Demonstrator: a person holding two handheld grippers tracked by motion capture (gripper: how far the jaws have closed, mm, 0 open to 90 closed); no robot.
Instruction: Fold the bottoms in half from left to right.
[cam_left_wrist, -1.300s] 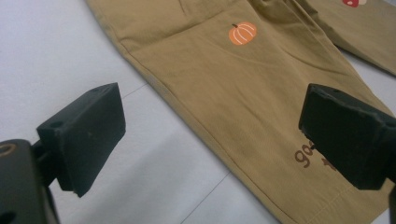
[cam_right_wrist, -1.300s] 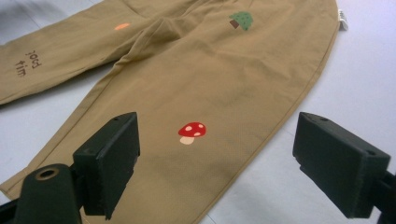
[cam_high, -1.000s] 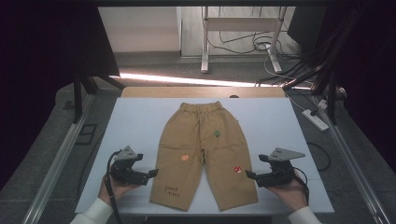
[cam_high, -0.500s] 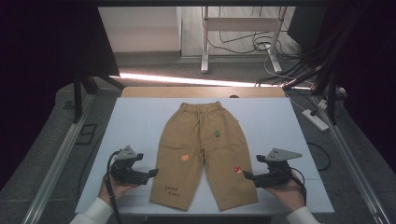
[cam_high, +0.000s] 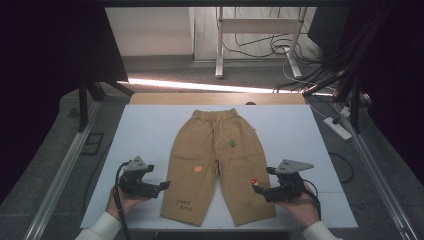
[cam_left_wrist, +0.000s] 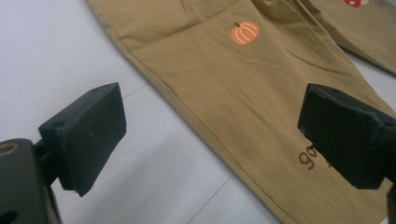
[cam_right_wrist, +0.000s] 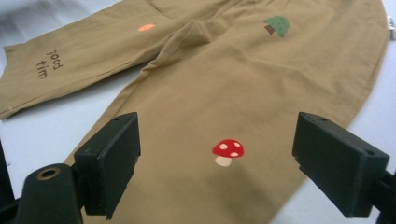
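Tan children's trousers (cam_high: 220, 150) lie flat on the white table (cam_high: 145, 130), waistband at the far end and legs towards me. My left gripper (cam_high: 164, 186) is open just left of the left leg. In the left gripper view that leg's outer edge (cam_left_wrist: 196, 116) runs between the open jaws of the left gripper (cam_left_wrist: 217, 135), with a pumpkin print (cam_left_wrist: 244, 32) beyond. My right gripper (cam_high: 256, 189) is open over the right leg. The right gripper (cam_right_wrist: 224, 163) has a red mushroom print (cam_right_wrist: 228, 150) between its jaws, and a green tree print (cam_right_wrist: 277, 24) lies farther off.
A wooden strip (cam_high: 215, 98) borders the table's far edge. Metal rails (cam_high: 60, 175) run along both sides. A power strip (cam_high: 339, 127) and cables lie on the floor at the right. White table surface shows on either side of the trousers.
The right gripper has slid a little to the left, over the right trouser leg. The left gripper has barely moved. Both stay open.
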